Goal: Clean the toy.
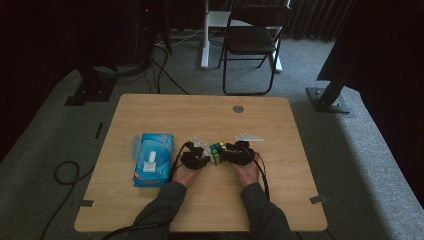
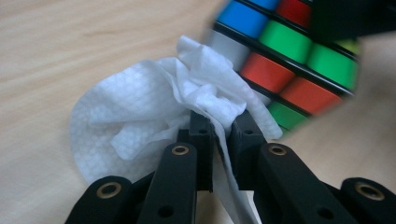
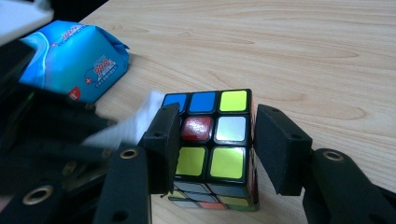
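Your two hands sat at the table's point(image 1: 150, 105) near edge. Your left gripper point(image 2: 218, 126) pinched one white wipe point(image 2: 135, 116) against the one cube point(image 1: 217, 152). Your right gripper point(image 3: 210, 140) clasped that cube at table centre. One blue wipe pack point(image 1: 153, 159) lay at nine o'clock of it.

A light wooden surface point(image 1: 150, 200) is sitting on grey carpet point(image 1: 350, 150). A round grey cap point(image 1: 238, 108) is lying near the surface's far edge. A black folding chair point(image 1: 252, 40) is standing beyond that far edge, beside a white post point(image 1: 205, 35). Black cables point(image 1: 65, 175) are trailing across the carpet off the left edge.
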Demonstrator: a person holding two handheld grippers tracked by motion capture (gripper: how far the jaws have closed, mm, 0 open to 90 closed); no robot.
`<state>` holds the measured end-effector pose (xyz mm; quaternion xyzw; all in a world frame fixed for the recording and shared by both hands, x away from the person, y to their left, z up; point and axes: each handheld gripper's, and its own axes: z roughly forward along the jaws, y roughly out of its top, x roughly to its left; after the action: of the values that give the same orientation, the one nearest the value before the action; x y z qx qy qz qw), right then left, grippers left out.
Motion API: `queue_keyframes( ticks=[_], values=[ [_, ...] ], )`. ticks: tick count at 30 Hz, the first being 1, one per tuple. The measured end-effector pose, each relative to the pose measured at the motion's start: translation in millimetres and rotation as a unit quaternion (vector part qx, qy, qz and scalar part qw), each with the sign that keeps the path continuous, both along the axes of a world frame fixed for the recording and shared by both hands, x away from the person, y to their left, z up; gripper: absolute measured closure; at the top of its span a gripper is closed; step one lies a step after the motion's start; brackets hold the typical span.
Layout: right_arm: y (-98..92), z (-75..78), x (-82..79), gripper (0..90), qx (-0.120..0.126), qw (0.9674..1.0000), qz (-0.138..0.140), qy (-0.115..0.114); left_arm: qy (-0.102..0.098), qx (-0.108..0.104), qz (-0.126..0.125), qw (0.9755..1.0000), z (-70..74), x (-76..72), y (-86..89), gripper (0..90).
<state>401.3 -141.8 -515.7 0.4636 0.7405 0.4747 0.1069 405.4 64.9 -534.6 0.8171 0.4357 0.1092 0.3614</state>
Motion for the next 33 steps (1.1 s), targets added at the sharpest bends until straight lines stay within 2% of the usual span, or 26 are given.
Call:
queue_keyframes(
  ticks=[3, 6, 11, 15, 17, 24, 33],
  values=[
    [-0.1, 0.0, 0.8, 51.3, -0.001, 1.0000, 0.004, 0.000, 0.002, -0.004, 0.026, 0.9996, 0.0, 10.1, 4.7, 81.9],
    [0.9, -0.1, 1.0, 51.4, 0.000, 0.9999, 0.014, -0.001, 0.003, -0.008, 0.040, 0.9992, 1.1, 14.8, 5.7, 81.9],
    [2.4, 1.7, 1.2, 51.7, -0.009, 0.9993, 0.036, -0.002, -0.006, -0.020, 0.047, 0.9987, 5.9, 14.6, 9.5, 81.6],
    [3.2, 3.6, 1.3, 51.8, -0.020, 0.9988, 0.044, -0.006, -0.012, -0.030, 0.034, 0.9989, 9.3, 13.6, 9.9, 81.3],
    [3.5, 3.8, 1.0, 49.6, -0.023, 0.9988, 0.041, -0.008, -0.017, -0.027, 0.028, 0.9991, 10.8, 11.7, 8.4, 81.1],
    [-0.3, 4.3, 1.3, 42.2, -0.032, 0.9991, 0.029, -0.005, -0.017, -0.033, 0.017, 0.9992, 11.9, 3.6, 9.6, 82.4],
    [-9.5, 5.4, 2.8, 48.5, -0.031, 0.9995, 0.007, -0.001, -0.018, -0.033, -0.005, 0.9993, 13.7, -14.7, 4.1, 82.4]
  ],
)
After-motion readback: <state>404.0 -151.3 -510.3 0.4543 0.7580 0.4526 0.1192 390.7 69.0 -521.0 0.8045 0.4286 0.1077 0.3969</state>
